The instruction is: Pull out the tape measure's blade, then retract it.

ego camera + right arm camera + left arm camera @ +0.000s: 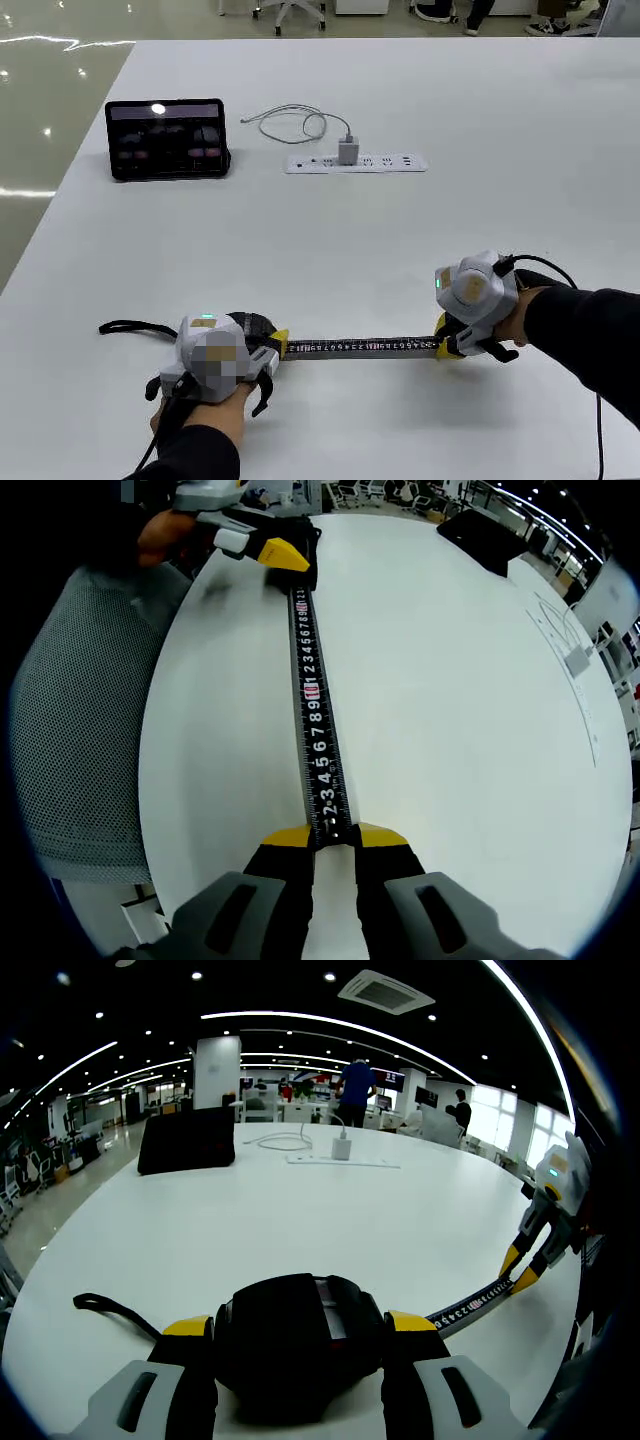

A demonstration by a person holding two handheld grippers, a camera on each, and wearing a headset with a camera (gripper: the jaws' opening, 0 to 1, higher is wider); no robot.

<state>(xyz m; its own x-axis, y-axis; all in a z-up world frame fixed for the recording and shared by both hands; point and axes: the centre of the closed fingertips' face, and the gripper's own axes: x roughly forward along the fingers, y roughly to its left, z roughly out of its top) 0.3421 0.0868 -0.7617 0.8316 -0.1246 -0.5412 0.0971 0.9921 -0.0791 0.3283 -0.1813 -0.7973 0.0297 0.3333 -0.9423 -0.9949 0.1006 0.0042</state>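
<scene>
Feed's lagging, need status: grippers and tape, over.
Left gripper shut on tape measure case. Right gripper shut on blade tip, blade drawn out over table. Tablet, power strip far off.

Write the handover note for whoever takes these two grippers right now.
Left gripper: shut on the black tape measure case, down at the white table.
Right gripper: shut on the tip of the black numbered blade.
The blade runs straight between the two grippers, low along the table.
Done: blade pulled out.
Left: let the blade retract into the case.
</scene>
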